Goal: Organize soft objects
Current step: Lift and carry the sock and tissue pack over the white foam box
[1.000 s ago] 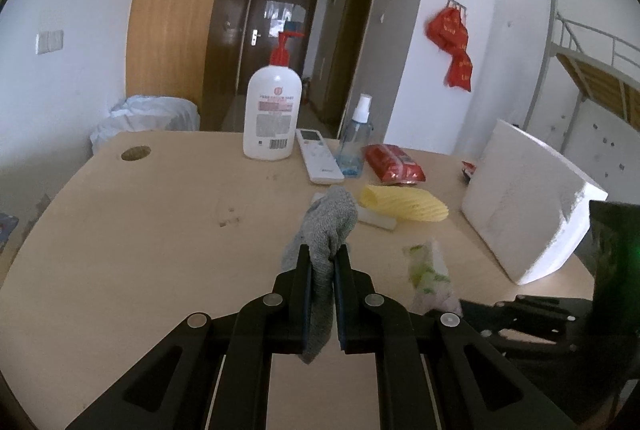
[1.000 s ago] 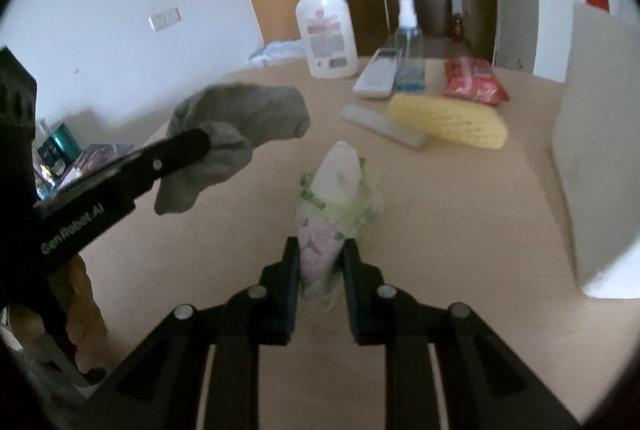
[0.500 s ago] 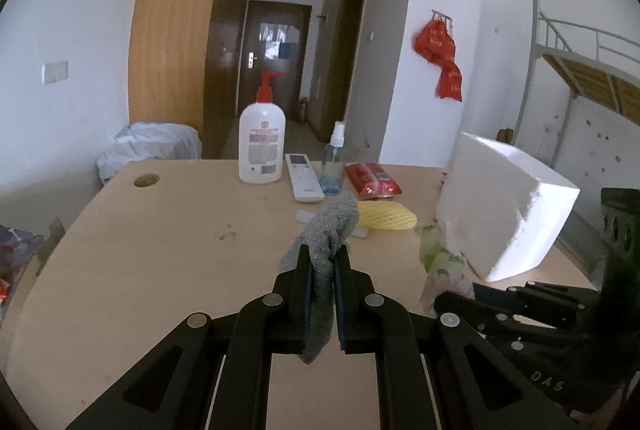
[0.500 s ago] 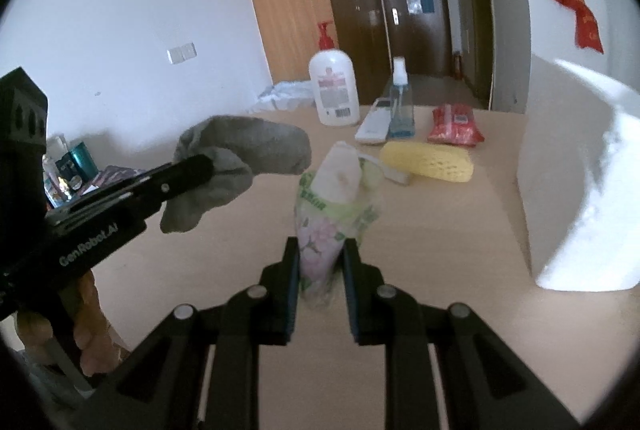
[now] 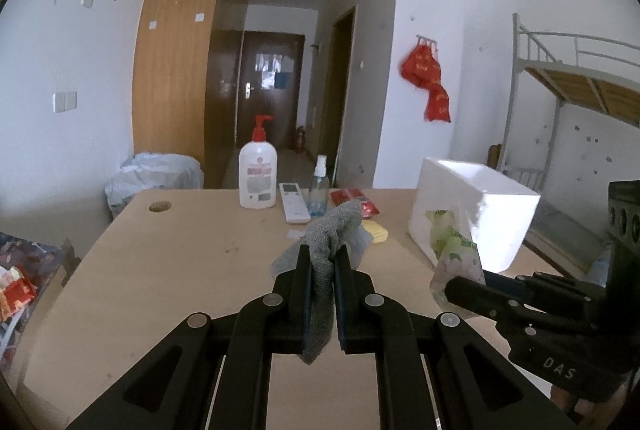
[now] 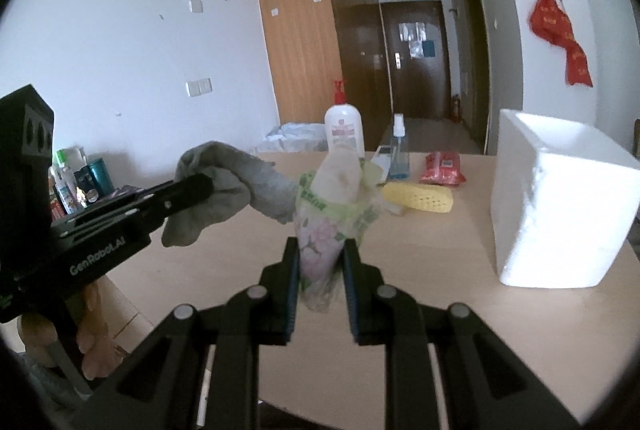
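Nearest: left gripper [image 5: 321, 262] is clamping a grey sock [image 5: 328, 242] w/ jaws closed on it, sock hanging above the surface [image 5: 168, 270]. Right gripper [image 6: 320, 250] is pinching a floral tissue pack [image 6: 328, 226], jaws closed on its lower end, also held in the air. Just right: white foam box [image 6: 560, 213], open top, probably the drop spot; can't see inside it. Farther: yellow foam net [image 6: 420, 197] is lying on the surface, untouched. Far edge: lotion bottle [image 5: 258, 173], spray bottle [image 5: 319, 185], remote [image 5: 294, 203], red packet [image 6: 442, 167]. Judging progress: two soft items lifted, none visibly placed; net left.
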The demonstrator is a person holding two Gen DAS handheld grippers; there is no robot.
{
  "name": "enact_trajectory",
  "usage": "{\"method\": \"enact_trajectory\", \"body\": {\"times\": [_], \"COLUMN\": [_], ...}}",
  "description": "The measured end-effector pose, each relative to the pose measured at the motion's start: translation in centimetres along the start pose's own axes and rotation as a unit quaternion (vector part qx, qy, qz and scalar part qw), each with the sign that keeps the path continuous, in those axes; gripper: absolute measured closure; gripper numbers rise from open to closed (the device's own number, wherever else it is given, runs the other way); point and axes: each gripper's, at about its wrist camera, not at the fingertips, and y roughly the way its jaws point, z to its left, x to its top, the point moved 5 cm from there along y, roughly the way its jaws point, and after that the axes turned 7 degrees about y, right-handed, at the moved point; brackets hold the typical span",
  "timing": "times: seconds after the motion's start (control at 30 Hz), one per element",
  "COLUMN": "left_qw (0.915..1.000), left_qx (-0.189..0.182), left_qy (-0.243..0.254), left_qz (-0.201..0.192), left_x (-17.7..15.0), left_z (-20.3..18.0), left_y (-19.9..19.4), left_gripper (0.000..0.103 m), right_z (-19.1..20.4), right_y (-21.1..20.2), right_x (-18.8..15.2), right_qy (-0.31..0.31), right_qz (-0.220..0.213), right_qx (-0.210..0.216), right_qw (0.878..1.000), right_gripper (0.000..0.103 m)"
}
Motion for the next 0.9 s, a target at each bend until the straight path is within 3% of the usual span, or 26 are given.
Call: {"method": "enact_trajectory", "body": {"times": [0.5,0.9], "left_qw": [0.997,0.9881], "left_qx": [-0.061,-0.132], "left_qy": [0.032,0.062], "left_qz": [-0.036,-0.048], "left_x": [0.9,1.8], "left_z": [-5.9,-13.0], "left_y": [-4.3,-5.1], "left_gripper": [0.093,0.093], "right_z": [-1.8,-6.1], "right_y": [-7.0,-12.2], "right_x": [-0.7,-1.4], "right_qy": [0.006,0.025], "right_qz": [-0.058,-0.09], "right_qx": [-0.03,-0.098], "right_qw": [0.998,0.991], "right_gripper": [0.079,0.079]}}
